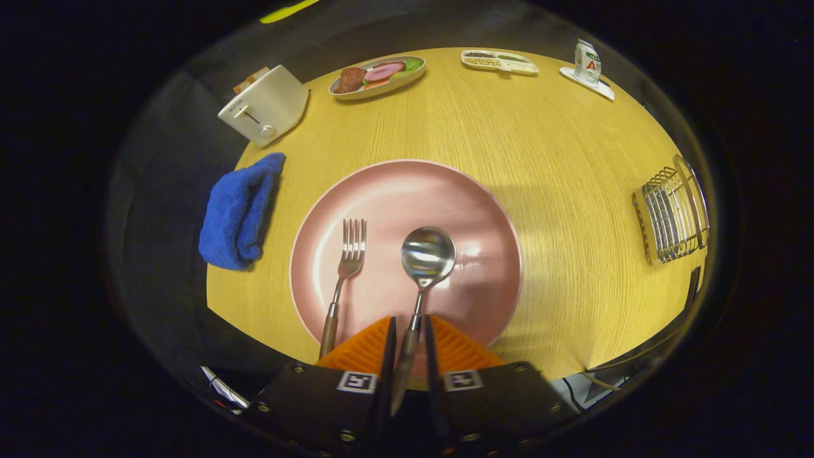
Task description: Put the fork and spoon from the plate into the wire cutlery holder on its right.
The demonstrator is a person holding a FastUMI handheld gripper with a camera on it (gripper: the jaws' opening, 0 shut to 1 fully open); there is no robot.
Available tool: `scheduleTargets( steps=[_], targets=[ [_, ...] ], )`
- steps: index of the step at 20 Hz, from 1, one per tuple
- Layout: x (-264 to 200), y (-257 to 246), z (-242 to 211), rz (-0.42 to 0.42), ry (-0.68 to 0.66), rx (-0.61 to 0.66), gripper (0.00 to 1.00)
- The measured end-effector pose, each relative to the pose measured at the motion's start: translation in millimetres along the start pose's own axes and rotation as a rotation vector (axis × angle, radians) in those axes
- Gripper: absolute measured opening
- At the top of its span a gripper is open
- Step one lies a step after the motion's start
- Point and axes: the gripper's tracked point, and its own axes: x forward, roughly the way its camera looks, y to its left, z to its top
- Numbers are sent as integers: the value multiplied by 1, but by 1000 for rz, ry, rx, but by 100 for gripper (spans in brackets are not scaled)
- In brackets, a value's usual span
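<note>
A pink plate (pixel 470 210) lies on the wooden table just ahead of my fingers. On its left half rests a fork (pixel 348 261), tines pointing away, its handle reaching over the near rim beside my left finger. A spoon (pixel 427 254) lies at the plate's middle. Its wood-tipped handle runs back between my two fingers. My gripper (pixel 409 327) stands narrowly open astride that handle, with a slim gap showing on each side. The wire cutlery holder (pixel 671 216) stands far off to the right of the plate, near the table's edge.
A folded blue cloth (pixel 238 213) lies left of the plate. At the back stand a white toaster (pixel 264 105), an oval dish of food (pixel 378 76), a small divided tray (pixel 499 62) and a carton on a white tray (pixel 588 63). Bare tabletop separates the plate from the holder.
</note>
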Motion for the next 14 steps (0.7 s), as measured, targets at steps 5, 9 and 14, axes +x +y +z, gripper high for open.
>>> scheduleTargets(
  steps=[5,9,14],
  targets=[
    [-7,6,3,32,17,24,7],
    [-12,7,13,51,-8,54,7],
    [-25,3,29,75,-54,78,7]
  ],
)
